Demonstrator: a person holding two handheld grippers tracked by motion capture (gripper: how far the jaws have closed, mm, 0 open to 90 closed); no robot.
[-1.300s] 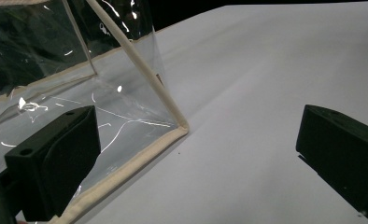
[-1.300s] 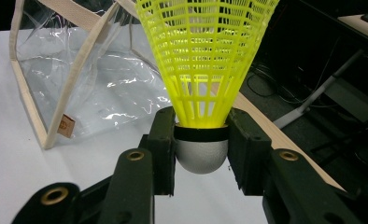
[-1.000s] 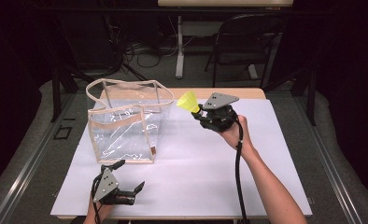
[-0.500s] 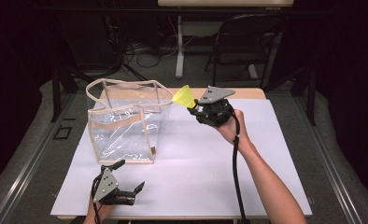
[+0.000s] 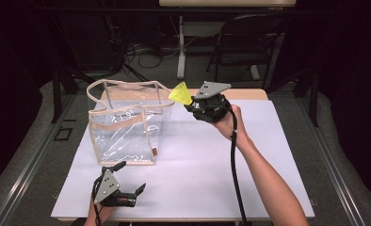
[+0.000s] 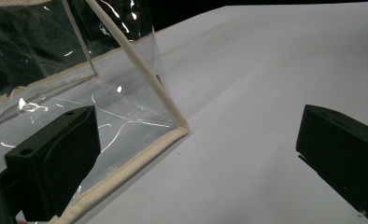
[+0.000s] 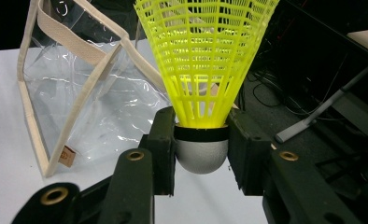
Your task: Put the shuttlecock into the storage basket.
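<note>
White tabletop: the right gripper (image 5: 189, 104) clamps a yellow shuttlecock (image 5: 181, 93) at upper centre, beside the clear bag (image 5: 127, 123); lift it clear of the rim before releasing, while the left gripper (image 5: 129, 181) rests wide open.

Right gripper (image 5: 189, 106) raised with jaws clamped; left gripper (image 5: 136, 188) rests low, jaws apart.

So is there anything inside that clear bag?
The bag looks empty; through its clear walls you see just the white table. The yellow shuttlecock is outside, beside the rim, clamped in the right hand-held gripper.
</note>
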